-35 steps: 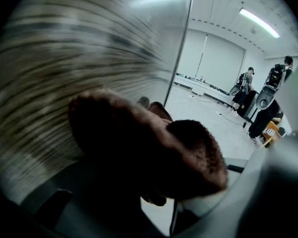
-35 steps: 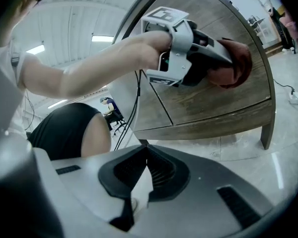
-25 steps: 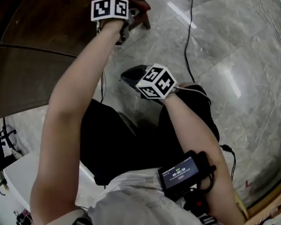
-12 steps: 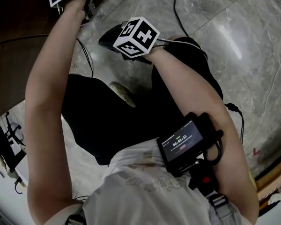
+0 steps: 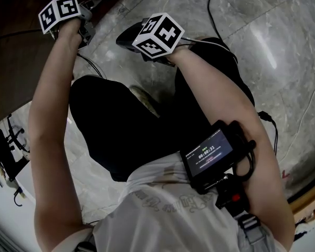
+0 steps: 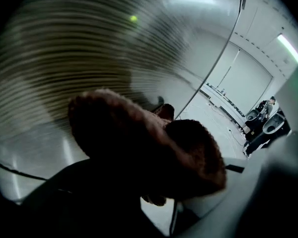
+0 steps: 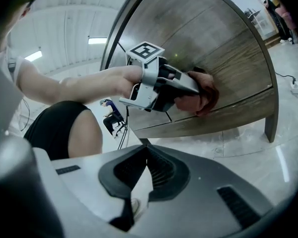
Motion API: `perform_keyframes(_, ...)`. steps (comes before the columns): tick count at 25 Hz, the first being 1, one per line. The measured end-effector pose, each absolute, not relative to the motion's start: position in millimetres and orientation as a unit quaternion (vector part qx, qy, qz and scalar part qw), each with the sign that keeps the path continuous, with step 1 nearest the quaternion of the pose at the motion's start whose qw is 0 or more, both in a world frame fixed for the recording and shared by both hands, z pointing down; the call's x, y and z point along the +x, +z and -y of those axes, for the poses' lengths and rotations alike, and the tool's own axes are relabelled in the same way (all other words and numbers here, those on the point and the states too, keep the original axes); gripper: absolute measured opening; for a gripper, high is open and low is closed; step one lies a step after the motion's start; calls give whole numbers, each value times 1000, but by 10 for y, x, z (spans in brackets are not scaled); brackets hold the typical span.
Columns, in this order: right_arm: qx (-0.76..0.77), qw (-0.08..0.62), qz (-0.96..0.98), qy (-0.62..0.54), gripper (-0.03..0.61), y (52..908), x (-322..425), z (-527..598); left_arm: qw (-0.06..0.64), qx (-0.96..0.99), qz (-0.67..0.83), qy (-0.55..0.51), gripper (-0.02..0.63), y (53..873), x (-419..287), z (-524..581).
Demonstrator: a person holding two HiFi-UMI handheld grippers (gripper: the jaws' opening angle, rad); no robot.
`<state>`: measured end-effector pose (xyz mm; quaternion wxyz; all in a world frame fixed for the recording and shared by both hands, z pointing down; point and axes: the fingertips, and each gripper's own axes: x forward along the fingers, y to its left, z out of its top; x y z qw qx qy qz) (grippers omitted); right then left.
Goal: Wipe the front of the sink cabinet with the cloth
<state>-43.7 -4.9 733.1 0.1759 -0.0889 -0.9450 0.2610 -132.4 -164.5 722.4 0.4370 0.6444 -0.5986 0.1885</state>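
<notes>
Two jaws of the left gripper (image 7: 192, 91) clamp the brown cloth (image 7: 204, 99), pressing it against the cabinet front (image 7: 228, 48) just above its lower seam, ready to rub. Right gripper (image 7: 139, 180), jaws together and empty, hangs back from the cabinet front, likely idle.

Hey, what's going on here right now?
A person holds a reddish-brown cloth in the left gripper, against the wooden cabinet front, low on the panel. The right gripper is shut and empty, held over the grey floor and taking no part.
</notes>
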Motion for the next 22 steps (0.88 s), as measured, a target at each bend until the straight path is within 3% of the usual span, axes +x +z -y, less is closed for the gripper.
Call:
perform_keyframes(8, -123, 178, 943, 252, 12, 7369, -756, 5, 434, 608, 632, 205, 123, 7222, -1950, 1176)
perform_keyframes(22, -148, 177, 939, 254, 12, 7349, -844, -242, 456, 550, 655, 245, 123, 7414, -2393, 586)
